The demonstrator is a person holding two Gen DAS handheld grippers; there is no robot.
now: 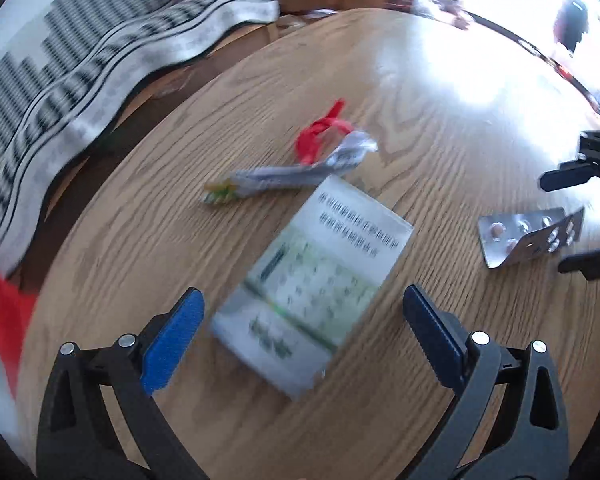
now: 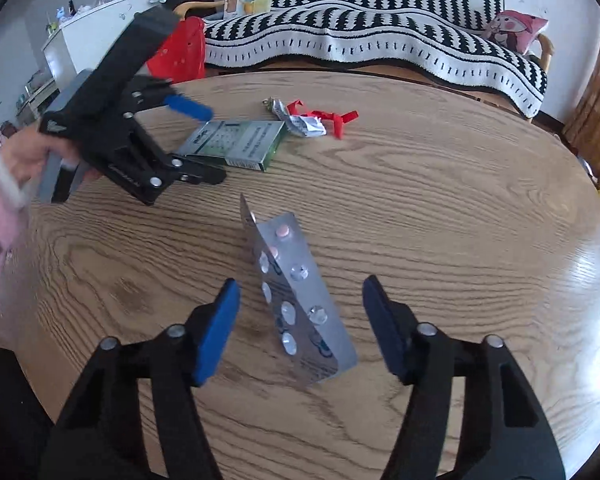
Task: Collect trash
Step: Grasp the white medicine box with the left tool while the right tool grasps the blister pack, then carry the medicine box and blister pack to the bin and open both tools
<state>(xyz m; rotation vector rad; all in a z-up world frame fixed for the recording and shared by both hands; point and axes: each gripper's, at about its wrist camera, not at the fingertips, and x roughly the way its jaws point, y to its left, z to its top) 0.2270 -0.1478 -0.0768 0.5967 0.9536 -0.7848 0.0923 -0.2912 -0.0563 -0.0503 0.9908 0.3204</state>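
A green and white medicine box (image 1: 312,280) lies on the round wooden table (image 1: 440,80), between the open jaws of my left gripper (image 1: 304,320). Beyond it lie a crumpled silver wrapper (image 1: 296,176) and a red ribbon (image 1: 320,130). A folded silver pill blister (image 2: 300,296) stands on the table between the open jaws of my right gripper (image 2: 300,320). The blister (image 1: 532,236) also shows in the left wrist view, with the right gripper (image 1: 580,220) around it. The right wrist view shows the left gripper (image 2: 204,144) at the box (image 2: 240,144), with the wrapper (image 2: 300,120) and ribbon (image 2: 332,118) behind.
A sofa with a black and white striped blanket (image 2: 380,28) runs behind the table. A red plastic stool (image 2: 180,52) stands at the table's far left edge. A white cabinet with clutter (image 2: 88,28) is at the back left. A pink cushion (image 2: 516,30) lies on the sofa.
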